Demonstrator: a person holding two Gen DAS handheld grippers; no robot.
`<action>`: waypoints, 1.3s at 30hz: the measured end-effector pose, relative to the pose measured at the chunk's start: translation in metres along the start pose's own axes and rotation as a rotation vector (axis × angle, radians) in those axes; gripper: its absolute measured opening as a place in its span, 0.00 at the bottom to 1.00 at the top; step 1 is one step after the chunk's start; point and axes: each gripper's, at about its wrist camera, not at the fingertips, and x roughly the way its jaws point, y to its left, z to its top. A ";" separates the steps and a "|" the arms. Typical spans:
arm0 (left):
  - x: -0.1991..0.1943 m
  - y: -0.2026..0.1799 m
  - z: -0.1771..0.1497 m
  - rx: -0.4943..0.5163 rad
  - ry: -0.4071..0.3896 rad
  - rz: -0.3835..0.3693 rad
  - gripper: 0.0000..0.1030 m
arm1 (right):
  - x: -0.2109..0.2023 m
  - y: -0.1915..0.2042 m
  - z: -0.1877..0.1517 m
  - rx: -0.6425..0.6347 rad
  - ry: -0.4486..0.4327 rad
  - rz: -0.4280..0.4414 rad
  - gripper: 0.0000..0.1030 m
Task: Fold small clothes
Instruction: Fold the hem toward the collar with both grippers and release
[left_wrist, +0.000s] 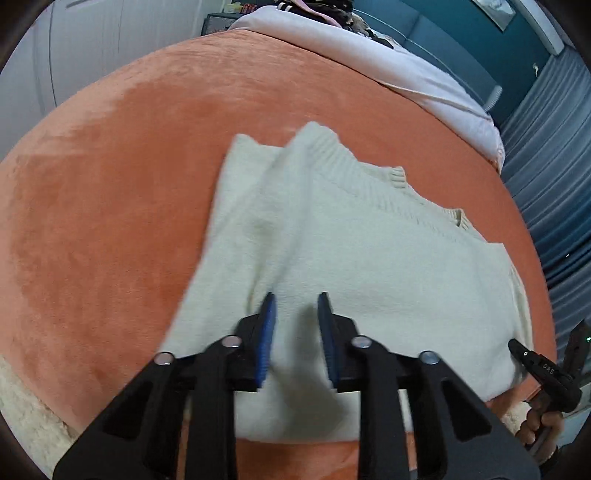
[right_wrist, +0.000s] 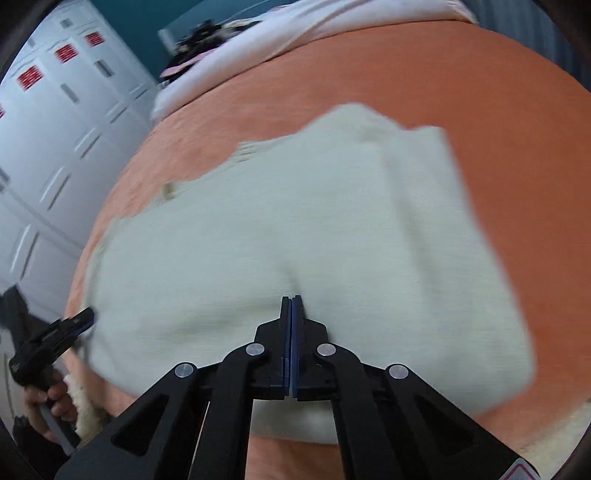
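Orange blanket (left_wrist: 110, 221) covers the bed; I see the cream sweater (left_wrist: 369, 266) lying flat near its front edge. My left gripper (left_wrist: 297, 301) hangs over the sweater, jaws apart, nothing between. My right gripper (right_wrist: 291, 300) is closed, empty, tips at the knit.

bed (left_wrist: 110, 184) w/ orange blanket; cream sweater (left_wrist: 369, 258) flat near its front edge, pale pink bedding (left_wrist: 424, 74) along far edge.

Cream sweater (left_wrist: 369, 266), seemingly plain orange blanket (left_wrist: 129, 184)
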 end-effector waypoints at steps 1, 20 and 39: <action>0.000 0.009 -0.001 -0.013 0.008 -0.022 0.01 | -0.006 -0.013 -0.001 0.028 -0.005 0.020 0.00; 0.071 -0.023 0.113 -0.057 0.062 0.059 0.23 | 0.066 0.026 0.124 -0.028 0.002 -0.148 0.36; 0.024 -0.060 0.077 0.146 -0.010 0.285 0.45 | -0.005 0.075 0.082 -0.135 -0.111 -0.089 0.29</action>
